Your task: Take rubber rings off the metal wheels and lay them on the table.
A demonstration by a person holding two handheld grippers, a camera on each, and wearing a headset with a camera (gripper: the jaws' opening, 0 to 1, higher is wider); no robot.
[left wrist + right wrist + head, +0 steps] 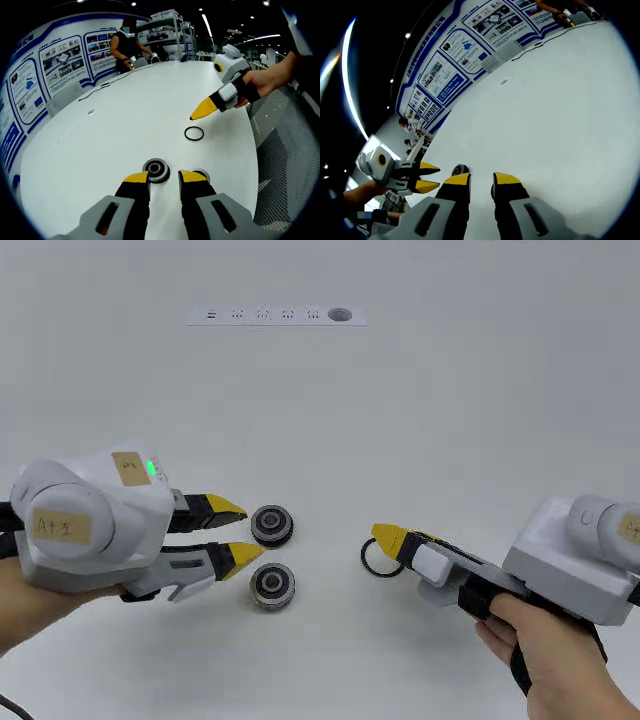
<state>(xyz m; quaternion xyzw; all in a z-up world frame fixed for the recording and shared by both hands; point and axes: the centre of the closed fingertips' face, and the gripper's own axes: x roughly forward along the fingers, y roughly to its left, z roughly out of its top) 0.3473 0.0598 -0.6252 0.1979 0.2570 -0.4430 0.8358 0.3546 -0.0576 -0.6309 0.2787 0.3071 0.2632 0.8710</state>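
The left claw (232,532), at the lower left of the head view, stood open and empty, its yellow tips just short of two metal wheels. The upper wheel (271,524) and the lower wheel (272,585) both lay flat on the white tabletop (420,420). One rubber ring (185,133) lay loose on the tabletop right of centre. The right claw (390,538) hung over the ring's edge, and in the right gripper view its jaws stood apart with nothing between them.

The upper wheel's rim looked darker, so it probably kept its ring. Nothing pinned either wheel, so a closing claw could push it sliding away. The tips might also bite metal and slip off the rubber. A stretched ring could snap back or flick away, and the right claw could drag the freed ring.
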